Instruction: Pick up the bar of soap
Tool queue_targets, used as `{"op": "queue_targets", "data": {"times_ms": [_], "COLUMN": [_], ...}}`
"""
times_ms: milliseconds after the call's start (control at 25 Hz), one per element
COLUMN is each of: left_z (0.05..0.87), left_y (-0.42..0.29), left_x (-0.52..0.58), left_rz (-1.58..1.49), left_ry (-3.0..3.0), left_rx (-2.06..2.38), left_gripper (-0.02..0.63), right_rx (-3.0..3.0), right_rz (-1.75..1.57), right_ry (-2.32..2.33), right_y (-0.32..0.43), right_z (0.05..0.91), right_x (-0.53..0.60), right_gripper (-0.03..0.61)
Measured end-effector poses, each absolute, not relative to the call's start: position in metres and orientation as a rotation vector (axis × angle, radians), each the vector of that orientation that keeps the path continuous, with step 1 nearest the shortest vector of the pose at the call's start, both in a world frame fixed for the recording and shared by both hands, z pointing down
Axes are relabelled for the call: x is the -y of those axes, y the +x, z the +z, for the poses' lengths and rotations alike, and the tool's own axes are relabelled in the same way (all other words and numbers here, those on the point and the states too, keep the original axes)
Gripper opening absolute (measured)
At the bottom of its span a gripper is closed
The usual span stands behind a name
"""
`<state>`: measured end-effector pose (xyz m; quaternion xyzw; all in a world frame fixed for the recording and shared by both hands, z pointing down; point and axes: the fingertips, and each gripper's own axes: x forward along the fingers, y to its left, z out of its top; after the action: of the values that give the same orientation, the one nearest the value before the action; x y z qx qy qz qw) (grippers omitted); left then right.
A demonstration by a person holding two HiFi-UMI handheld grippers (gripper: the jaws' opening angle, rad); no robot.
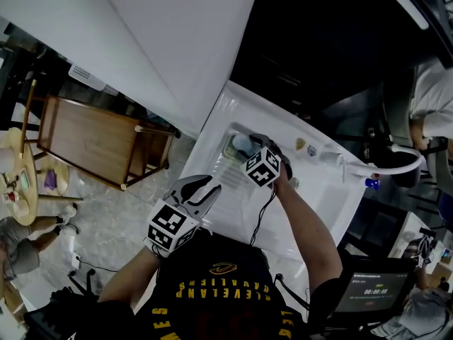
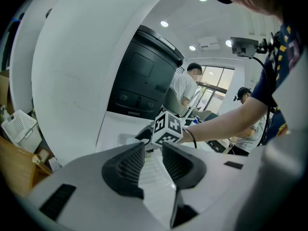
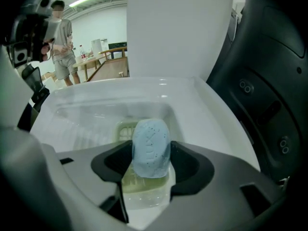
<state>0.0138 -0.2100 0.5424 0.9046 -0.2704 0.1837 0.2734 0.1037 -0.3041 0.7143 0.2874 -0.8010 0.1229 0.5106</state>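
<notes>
A pale blue speckled bar of soap (image 3: 150,147) stands on end between the dark pads of my right gripper (image 3: 150,161), which is shut on it. It is held just over a pale green slatted soap dish (image 3: 124,129) in a recess of the white sink top (image 3: 96,105). In the head view the right gripper (image 1: 249,146) reaches over that recess, where the soap (image 1: 241,144) shows as a pale patch. My left gripper (image 2: 153,159) hangs back over the ribbed drainer, its jaws a narrow gap apart with nothing between them; it also shows in the head view (image 1: 207,187).
A white curved faucet (image 1: 393,167) rises at the sink's right end. A black bulky unit (image 3: 269,81) stands behind the sink top, and a white wall panel (image 1: 177,41) is on the left. A wooden cabinet (image 1: 92,142) stands on the floor to the left. People stand in the background.
</notes>
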Motion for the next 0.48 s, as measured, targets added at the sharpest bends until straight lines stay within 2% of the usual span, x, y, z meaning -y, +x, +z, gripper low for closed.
{"op": "queue_targets", "data": {"times_ms": [480], "left_z": [0.529], "left_y": [0.025], "left_x": [0.208], "left_rz": [0.479], "left_ry": [2.456], "left_rx": [0.72], "left_gripper": [0.124], "right_rx": [2.165], "right_rz": [0.65], "right_ry": [0.958], "right_y": [0.107], "right_z": [0.652], "right_x": [0.297], "right_gripper": [0.264]}}
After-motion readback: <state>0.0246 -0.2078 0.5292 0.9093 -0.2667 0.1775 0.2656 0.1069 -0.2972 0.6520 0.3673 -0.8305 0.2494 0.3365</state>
